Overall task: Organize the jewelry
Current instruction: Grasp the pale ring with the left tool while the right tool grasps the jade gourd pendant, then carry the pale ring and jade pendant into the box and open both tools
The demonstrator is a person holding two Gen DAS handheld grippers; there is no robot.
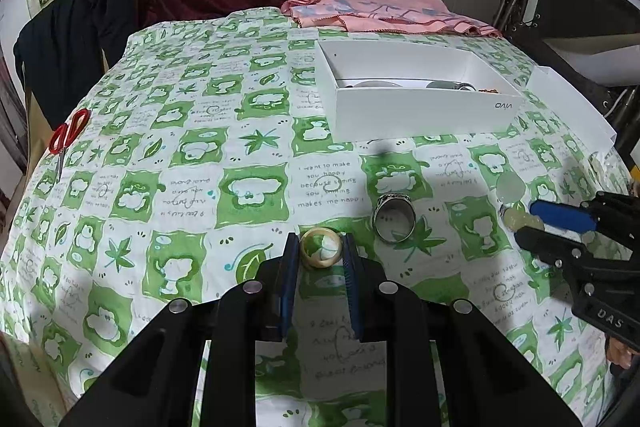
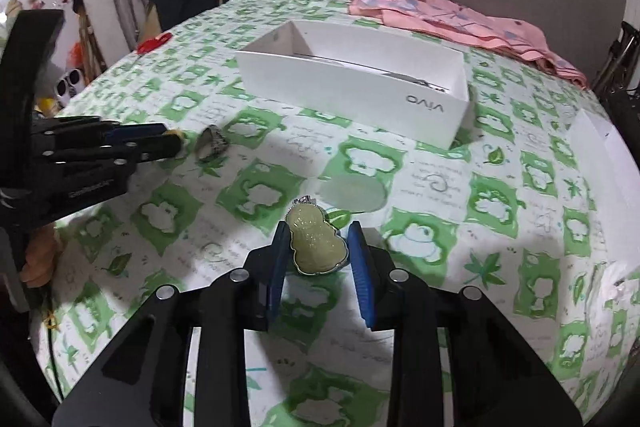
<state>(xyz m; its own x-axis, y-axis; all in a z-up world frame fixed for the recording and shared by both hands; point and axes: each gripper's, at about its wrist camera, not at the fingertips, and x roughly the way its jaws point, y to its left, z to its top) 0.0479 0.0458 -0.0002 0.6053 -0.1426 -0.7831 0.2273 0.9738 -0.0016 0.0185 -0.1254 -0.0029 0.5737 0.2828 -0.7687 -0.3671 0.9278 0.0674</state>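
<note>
My left gripper (image 1: 321,249) is shut on a cream band ring (image 1: 321,250) just above the green-checked tablecloth. A silver signet ring (image 1: 394,218) lies just right of it; it also shows in the right wrist view (image 2: 212,143). My right gripper (image 2: 318,245) has its blue pads around a pale green gourd pendant (image 2: 316,241), the left pad touching it and the right pad close; it shows in the left wrist view (image 1: 524,223). A pale round jade disc (image 2: 354,193) lies just beyond the pendant. The white open box (image 1: 416,83) holds several pieces.
Red scissors (image 1: 68,135) lie at the table's left edge. A pink cloth (image 1: 384,13) is bunched at the far edge. A white lid (image 1: 572,111) lies right of the box. Dark chairs and clothes stand behind the table.
</note>
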